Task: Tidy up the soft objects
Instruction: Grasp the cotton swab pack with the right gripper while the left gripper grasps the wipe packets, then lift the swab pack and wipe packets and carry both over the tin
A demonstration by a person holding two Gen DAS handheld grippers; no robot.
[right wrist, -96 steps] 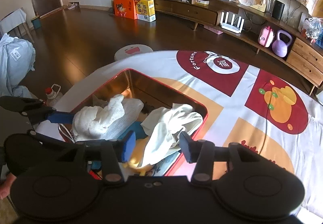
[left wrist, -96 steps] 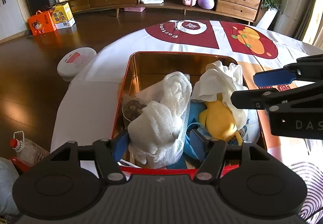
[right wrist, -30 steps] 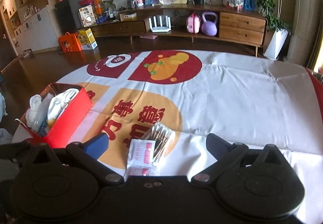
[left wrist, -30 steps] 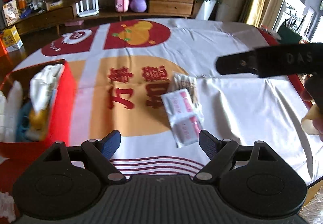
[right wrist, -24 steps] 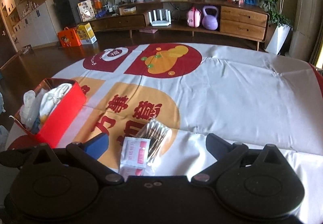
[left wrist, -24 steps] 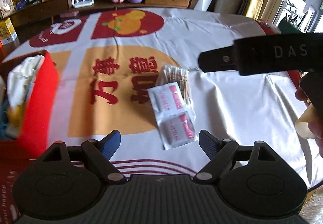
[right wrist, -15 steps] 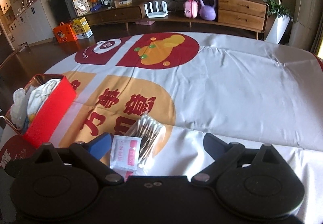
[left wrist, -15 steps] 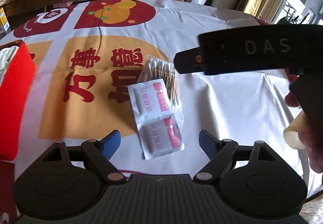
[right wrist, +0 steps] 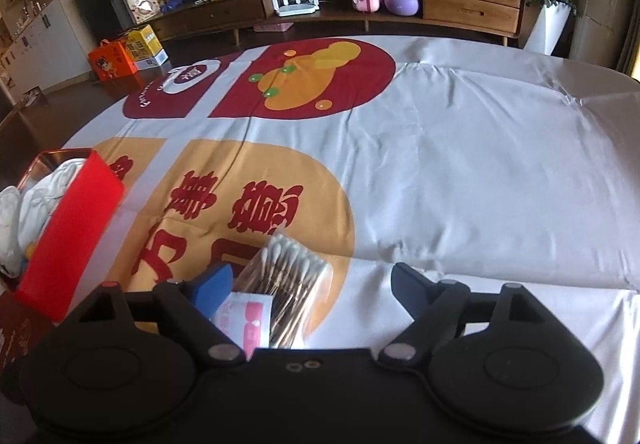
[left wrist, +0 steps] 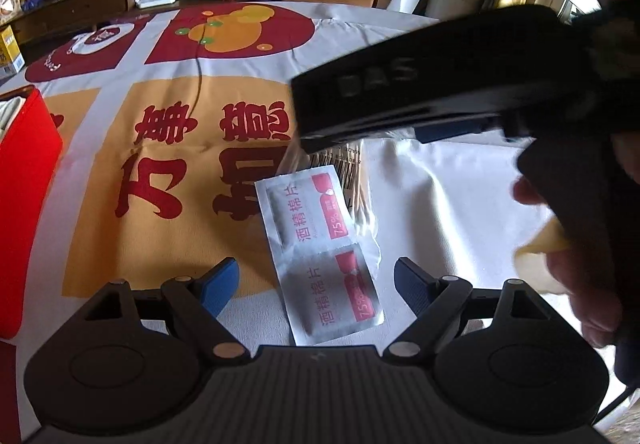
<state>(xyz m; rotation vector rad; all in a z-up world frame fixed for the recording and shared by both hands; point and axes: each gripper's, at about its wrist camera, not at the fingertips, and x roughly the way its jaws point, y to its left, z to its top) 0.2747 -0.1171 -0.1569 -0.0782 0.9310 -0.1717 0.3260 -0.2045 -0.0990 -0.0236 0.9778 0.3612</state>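
Two joined alcohol pad sachets [left wrist: 322,250], white with pink labels, lie on the tablecloth. A clear pack of cotton swabs [right wrist: 290,274] lies partly under them. My left gripper [left wrist: 316,280] is open and empty, its fingers on either side of the near sachet. My right gripper [right wrist: 310,284] is open and empty just above the swab pack and the sachets [right wrist: 246,314]. The right gripper's body [left wrist: 432,84] crosses the left wrist view and hides part of the swabs [left wrist: 352,172]. The red tin [right wrist: 68,220] holds cloths at the left.
The round table carries a white cloth with red and orange prints [right wrist: 460,148]. The red tin's wall [left wrist: 24,180] stands at the left edge. A low wooden sideboard [right wrist: 400,4] and a dark floor lie beyond the table.
Both grippers have left the red tin and swung right to the sachets and swabs. Over the last second both have closed in and lowered onto them. Both stay open.
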